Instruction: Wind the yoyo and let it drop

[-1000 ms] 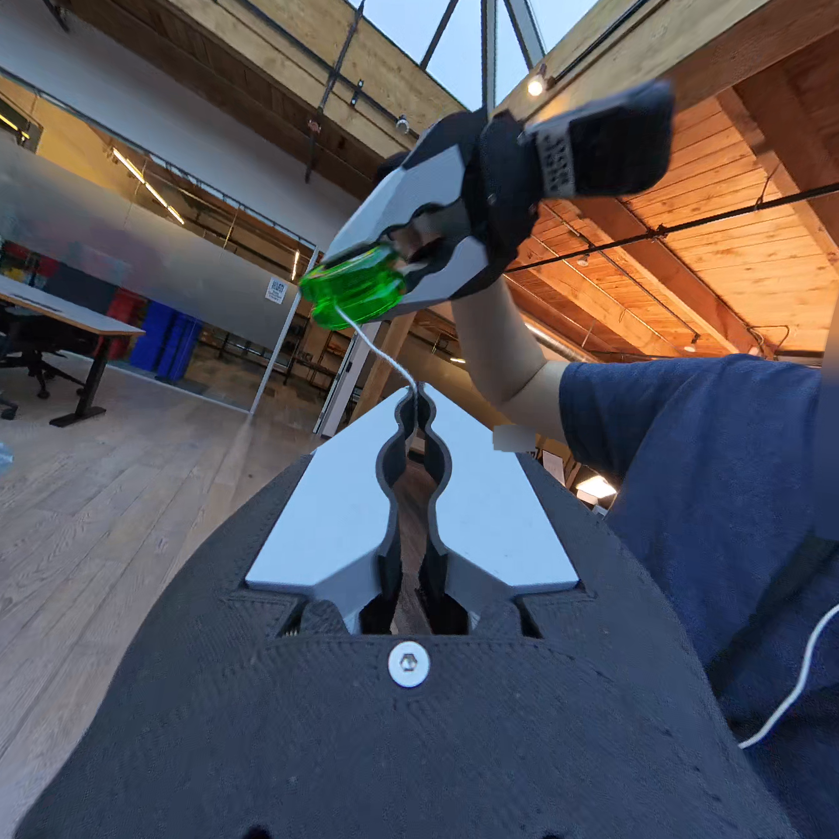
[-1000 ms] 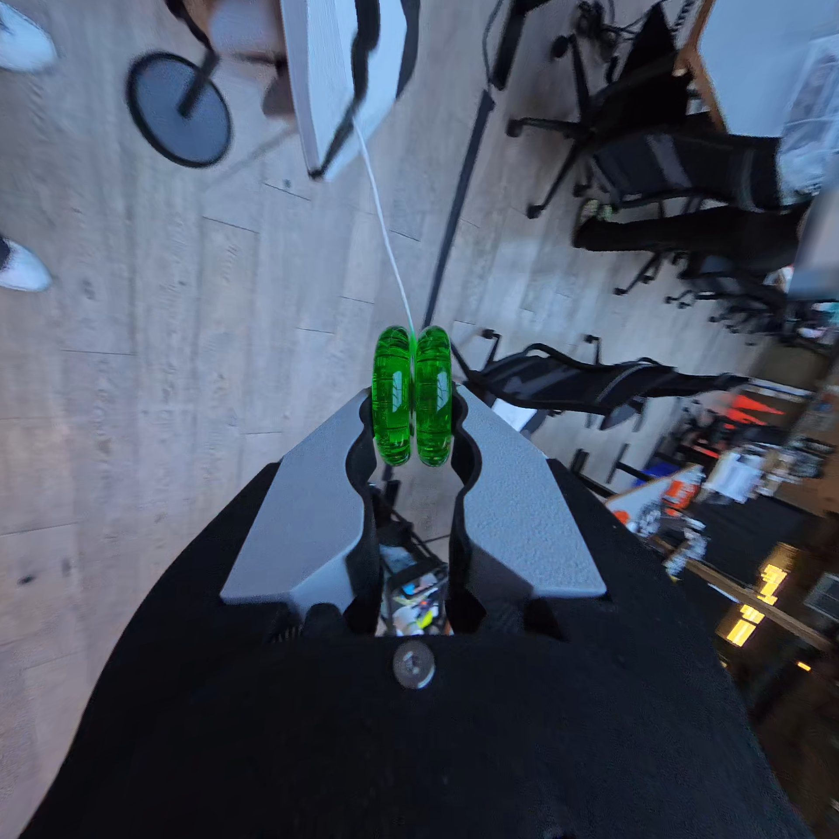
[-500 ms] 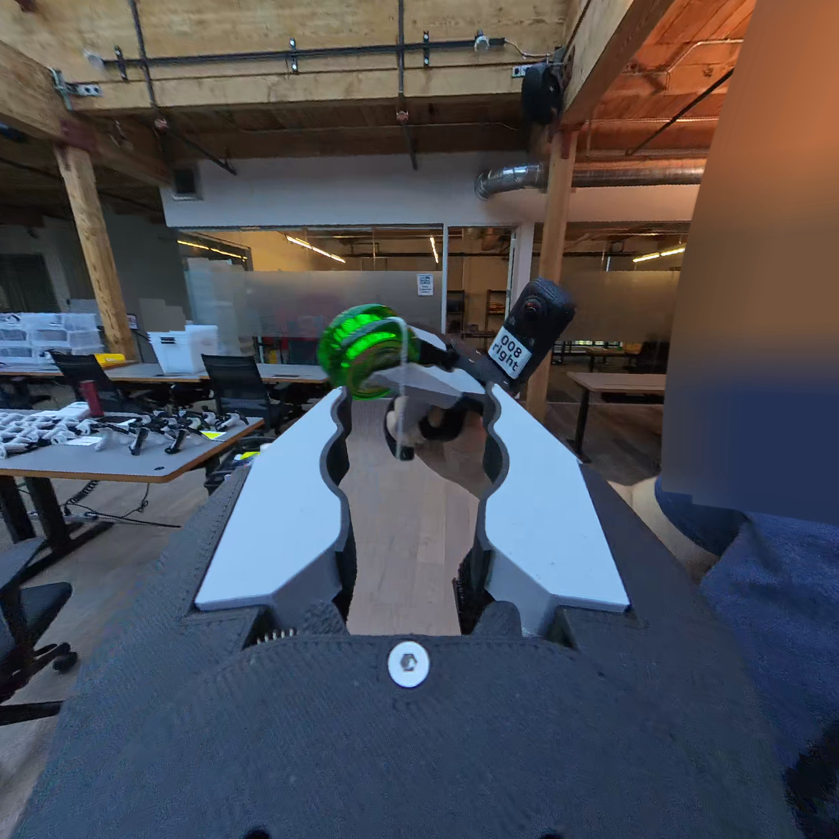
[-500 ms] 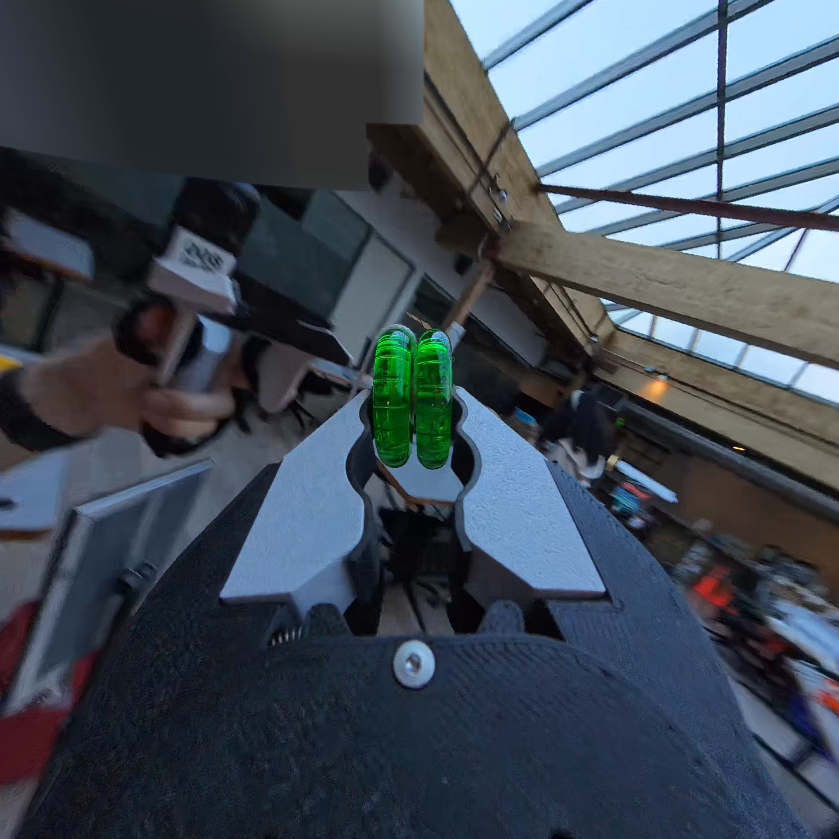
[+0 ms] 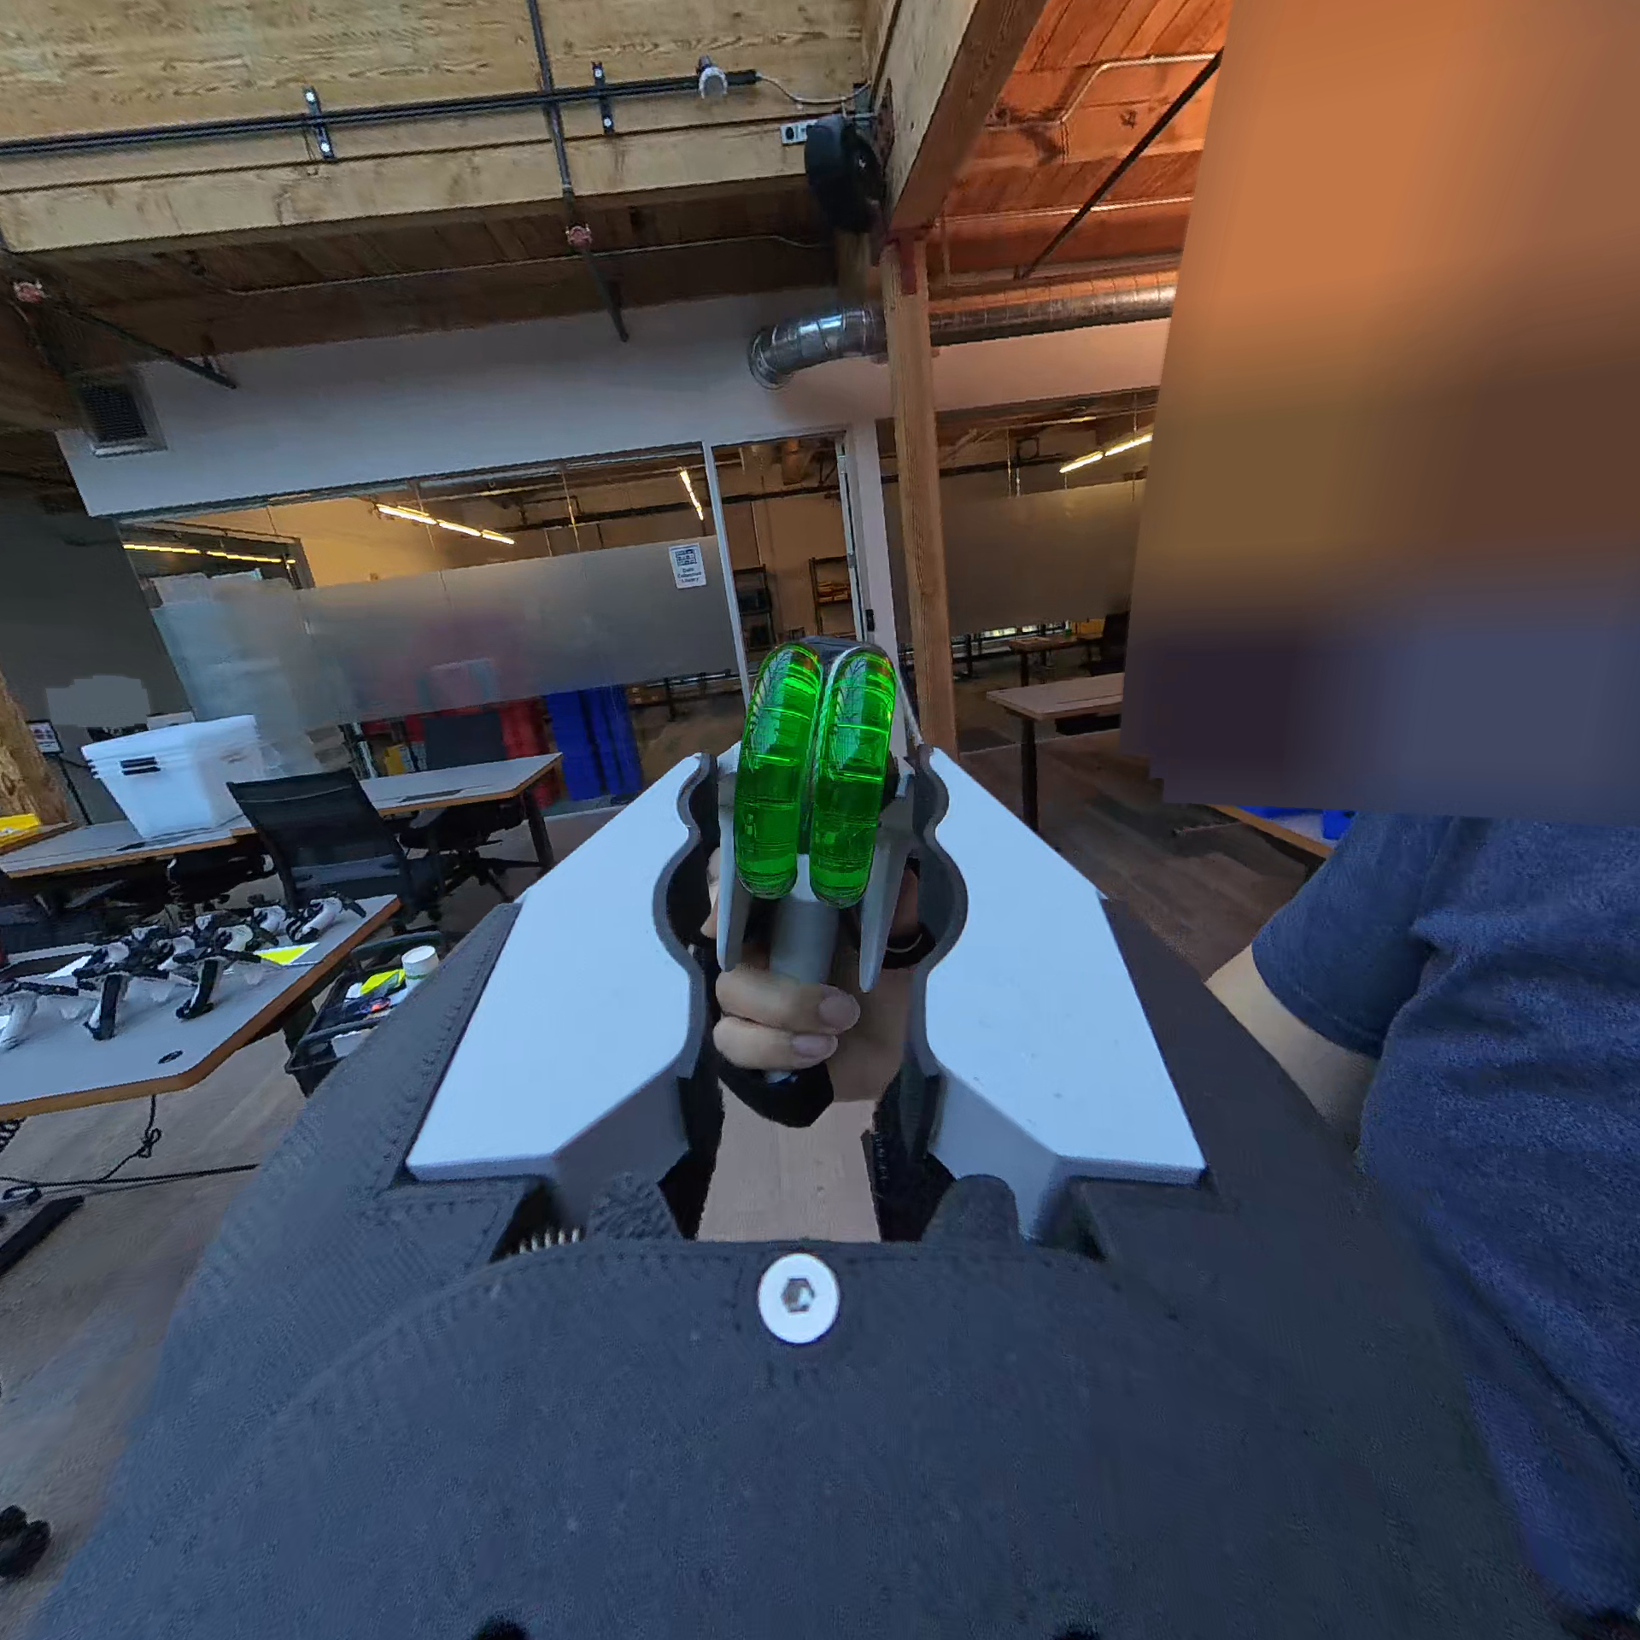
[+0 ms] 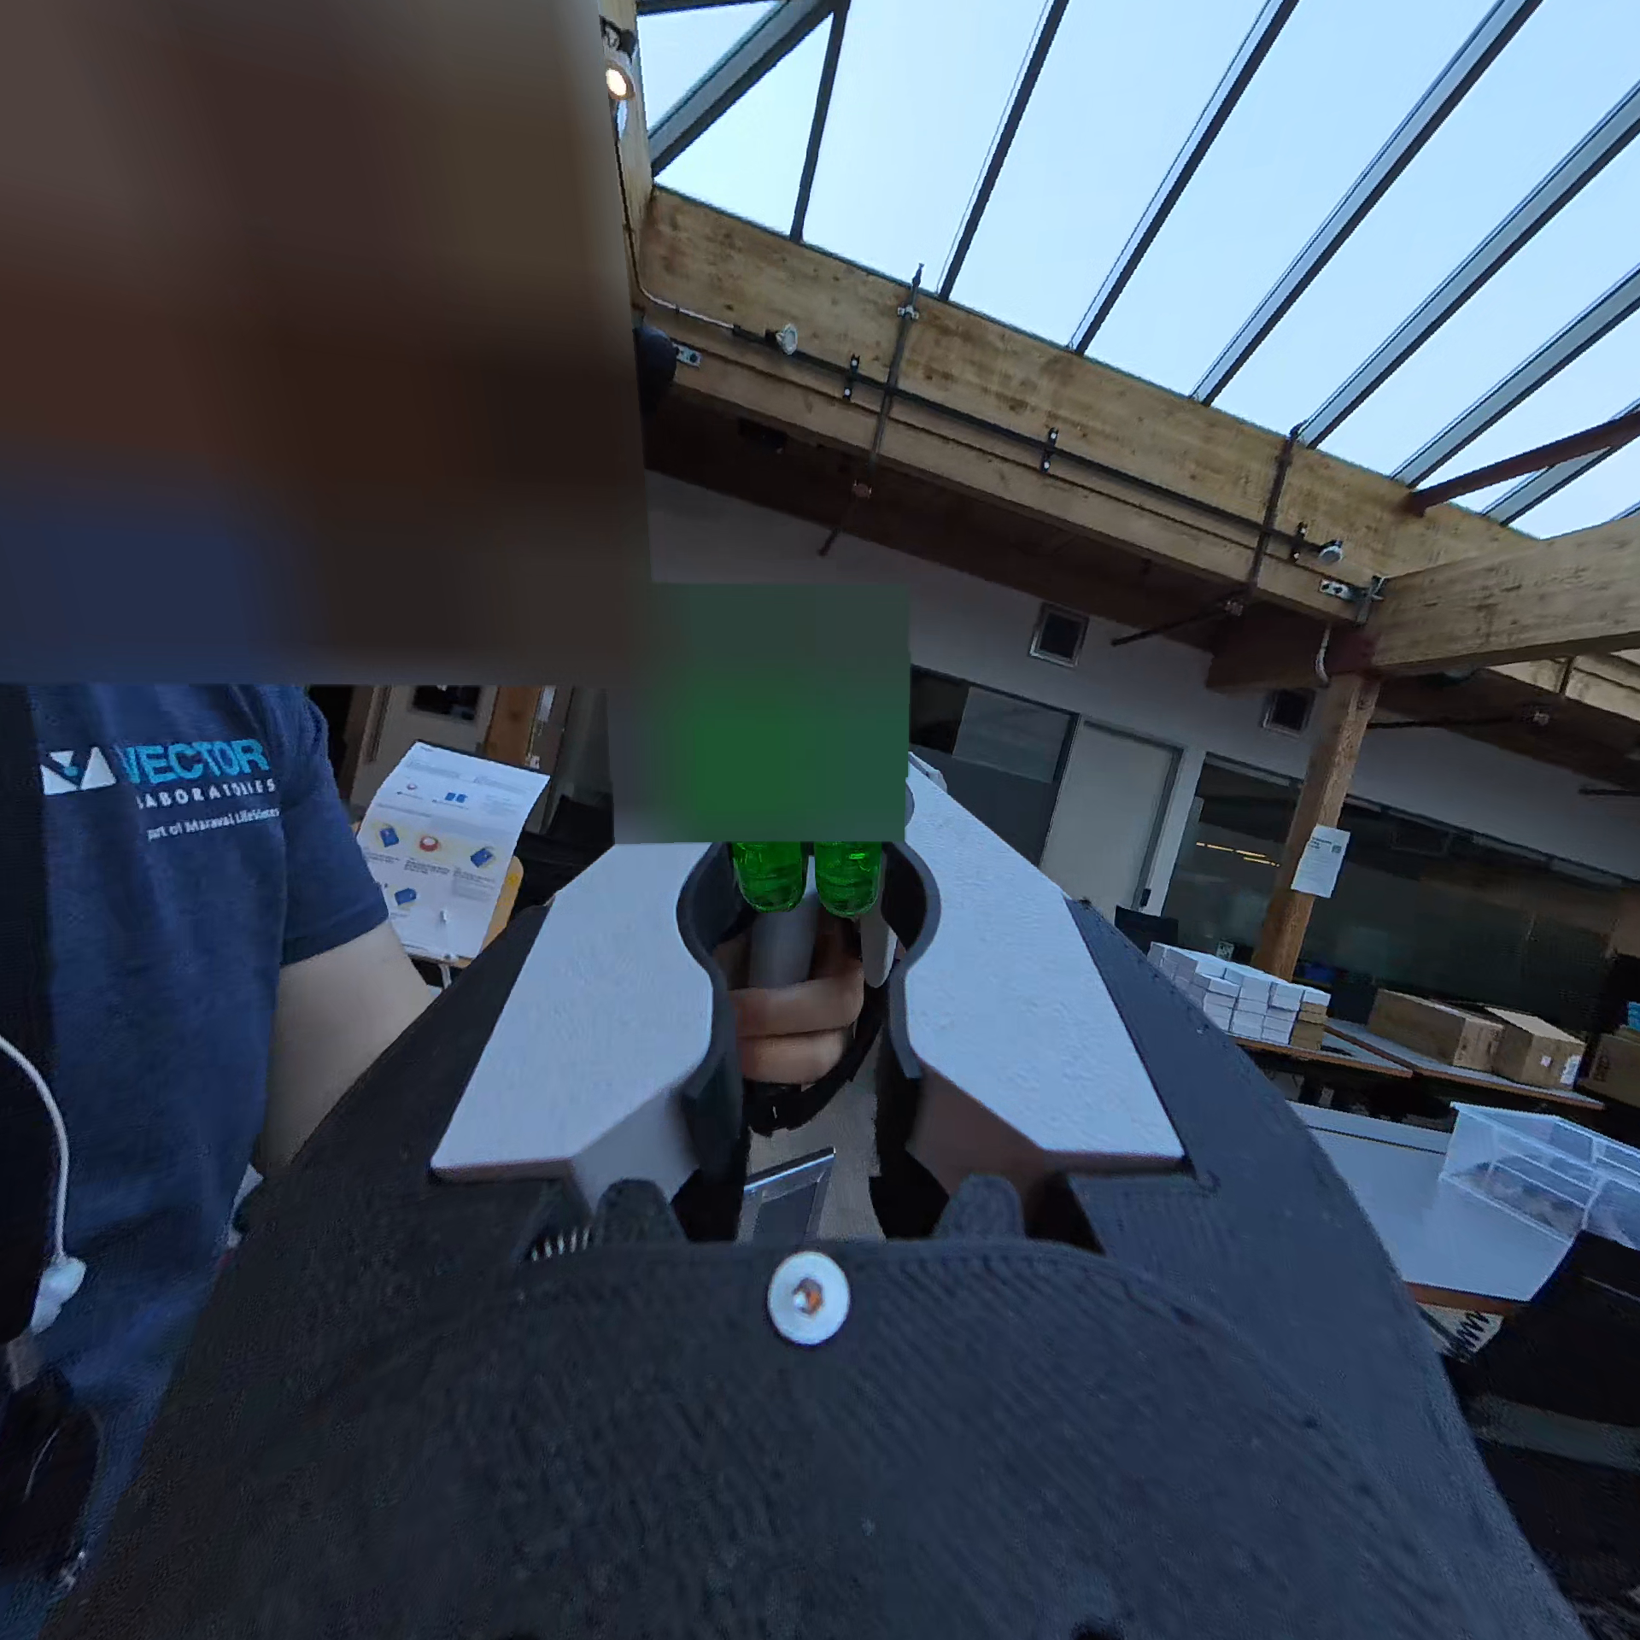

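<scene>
The green translucent yoyo (image 5: 812,781) stands on edge, clamped between the right gripper's fingers (image 5: 729,896), which face the left wrist camera with a hand behind them. My left gripper (image 5: 812,772) is open; its two fingers straddle the yoyo and the right fingertips, close beside them. In the right wrist view the right gripper (image 6: 808,816) is shut on the yoyo (image 6: 808,874), whose top is under a mosaic patch. The left gripper's body and a hand (image 6: 799,1021) show just beyond it. I cannot make out the string clearly.
The person in a blue shirt (image 5: 1464,1065) is close on the right. A grey table (image 5: 177,1047) with several small devices, a black chair (image 5: 328,843) and a wooden post (image 5: 918,532) lie ahead. A table with a clear box (image 6: 1544,1162) and cardboard boxes (image 6: 1473,1034) is in the right wrist view. Less than 4 cm separates the two grippers' tips.
A second ago my left gripper was shut on the string below the yoyo. It has let go, opened and closed in around the yoyo. Both grippers swung level, facing each other.
</scene>
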`<control>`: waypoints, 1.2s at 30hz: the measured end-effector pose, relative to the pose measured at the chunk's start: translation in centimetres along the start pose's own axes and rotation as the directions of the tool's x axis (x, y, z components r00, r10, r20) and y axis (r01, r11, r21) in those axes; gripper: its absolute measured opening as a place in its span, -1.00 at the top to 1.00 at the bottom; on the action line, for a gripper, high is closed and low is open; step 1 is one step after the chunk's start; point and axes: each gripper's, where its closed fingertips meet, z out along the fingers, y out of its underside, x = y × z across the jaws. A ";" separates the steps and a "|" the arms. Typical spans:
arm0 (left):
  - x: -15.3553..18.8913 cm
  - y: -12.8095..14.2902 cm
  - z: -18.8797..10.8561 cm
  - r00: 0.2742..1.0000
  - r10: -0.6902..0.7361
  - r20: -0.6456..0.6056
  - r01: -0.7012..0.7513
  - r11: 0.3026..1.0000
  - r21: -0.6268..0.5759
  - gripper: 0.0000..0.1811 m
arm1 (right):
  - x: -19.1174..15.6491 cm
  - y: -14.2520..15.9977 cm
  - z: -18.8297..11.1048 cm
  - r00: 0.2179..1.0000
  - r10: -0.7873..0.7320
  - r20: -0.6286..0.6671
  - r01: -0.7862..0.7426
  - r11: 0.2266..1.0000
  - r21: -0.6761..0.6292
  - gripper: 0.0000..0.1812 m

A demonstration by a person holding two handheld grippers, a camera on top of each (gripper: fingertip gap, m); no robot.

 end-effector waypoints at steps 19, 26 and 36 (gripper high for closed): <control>2.2 0.0 -1.0 0.940 0.340 0.024 -0.332 0.930 -0.158 0.69 | -2.4 0.4 0.1 0.988 -0.112 0.103 0.113 0.994 -0.008 0.69; 1.6 -0.5 -1.2 0.915 0.392 0.093 -0.362 0.902 -0.236 0.69 | -1.2 1.1 -0.1 0.974 -0.222 0.048 0.227 0.955 -0.192 0.65; -1.9 3.4 -2.9 0.954 0.267 0.138 -0.170 0.859 -0.483 0.69 | 1.8 3.1 -2.6 0.992 -0.084 -0.097 0.002 0.767 -0.642 0.34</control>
